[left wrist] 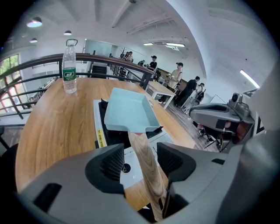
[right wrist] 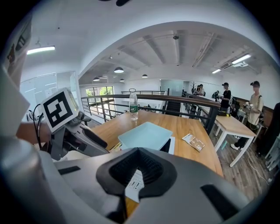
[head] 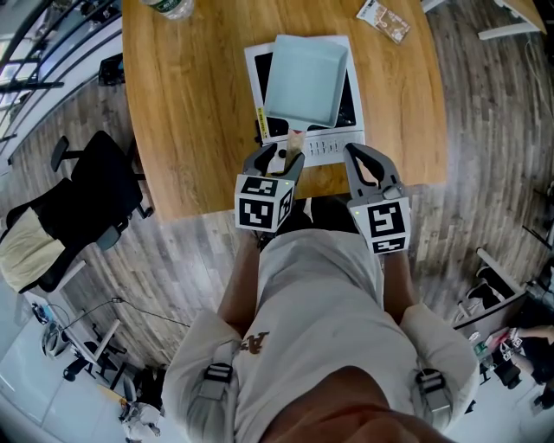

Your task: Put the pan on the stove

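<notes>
Head view: the pan (head: 305,80) sat on the stove (head: 333,147) by the table's (head: 190,104) near edge. Left gripper view: your left tongs (left wrist: 141,162) stood apart around its handle (left wrist: 142,146); a straight pull back looked safest. Right gripper view: your right tongs (right wrist: 139,168) were together, empty.

One pan (head: 305,82), one stove (head: 333,149) and one bench (head: 190,112). One clear water bottle (left wrist: 69,66) and one flat printed packet (head: 383,19). Two grippers, the left gripper (head: 281,157) and the right gripper (head: 359,157), each with two jaws (four jaws in all). One black office chair (head: 95,195). Several people (left wrist: 177,75) stand far back in the gripper views, too small and too overlapped to count.
</notes>
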